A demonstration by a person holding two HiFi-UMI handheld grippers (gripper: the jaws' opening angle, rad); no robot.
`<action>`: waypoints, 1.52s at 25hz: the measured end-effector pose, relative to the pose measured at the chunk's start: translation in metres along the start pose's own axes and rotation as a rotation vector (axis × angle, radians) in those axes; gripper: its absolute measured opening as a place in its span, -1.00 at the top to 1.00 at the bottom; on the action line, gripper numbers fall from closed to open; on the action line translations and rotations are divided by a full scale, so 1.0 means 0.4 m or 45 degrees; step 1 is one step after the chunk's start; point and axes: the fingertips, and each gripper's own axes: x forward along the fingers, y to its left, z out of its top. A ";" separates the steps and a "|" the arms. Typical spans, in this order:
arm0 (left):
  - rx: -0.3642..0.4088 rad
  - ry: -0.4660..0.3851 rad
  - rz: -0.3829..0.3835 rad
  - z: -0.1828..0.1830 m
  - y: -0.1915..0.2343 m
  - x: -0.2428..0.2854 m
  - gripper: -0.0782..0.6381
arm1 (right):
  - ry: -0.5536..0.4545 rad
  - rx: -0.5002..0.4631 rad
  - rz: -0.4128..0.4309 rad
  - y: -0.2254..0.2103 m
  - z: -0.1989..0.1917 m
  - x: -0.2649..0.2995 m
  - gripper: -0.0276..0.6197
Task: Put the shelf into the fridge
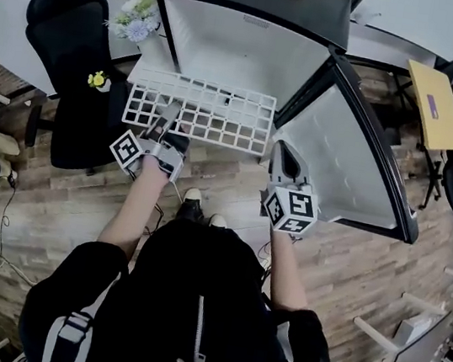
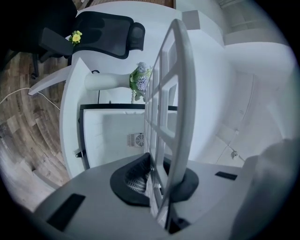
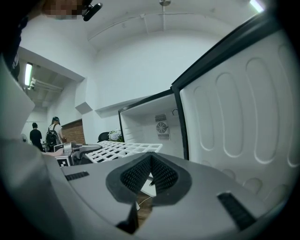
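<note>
Left hand-held gripper (image 1: pixel 166 120) clamps the shelf (image 1: pixel 220 113) before the open fridge (image 1: pixel 241 49); right hand-held gripper (image 1: pixel 283 154) is closed and empty. Next, probably: slide it in level.

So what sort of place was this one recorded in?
Most likely an office or lab workspace, not a home kitchen: a small fridge stands open on a wood-look floor, with a black office chair beside it and a work table off to the side.

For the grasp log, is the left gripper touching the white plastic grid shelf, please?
Touching: the left gripper view shows the left gripper closed on an edge bar of the white plastic grid shelf.
</note>
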 end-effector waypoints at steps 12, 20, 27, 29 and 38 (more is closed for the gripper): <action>-0.073 0.117 -0.003 -0.005 0.029 0.119 0.67 | -0.010 0.037 -0.165 0.004 0.002 0.014 0.90; -0.075 0.132 0.001 -0.034 0.039 0.173 0.67 | -0.020 0.058 -0.193 -0.023 0.005 0.011 0.90; -0.068 0.126 0.021 -0.054 0.036 0.250 0.67 | -0.003 0.076 -0.179 -0.077 0.035 0.040 0.90; -0.058 0.128 0.026 -0.051 0.033 0.275 0.67 | 0.006 0.085 -0.179 -0.090 0.043 0.051 0.90; -0.049 0.094 0.008 -0.049 0.027 0.269 0.67 | 0.005 0.100 -0.178 -0.108 0.010 0.016 0.90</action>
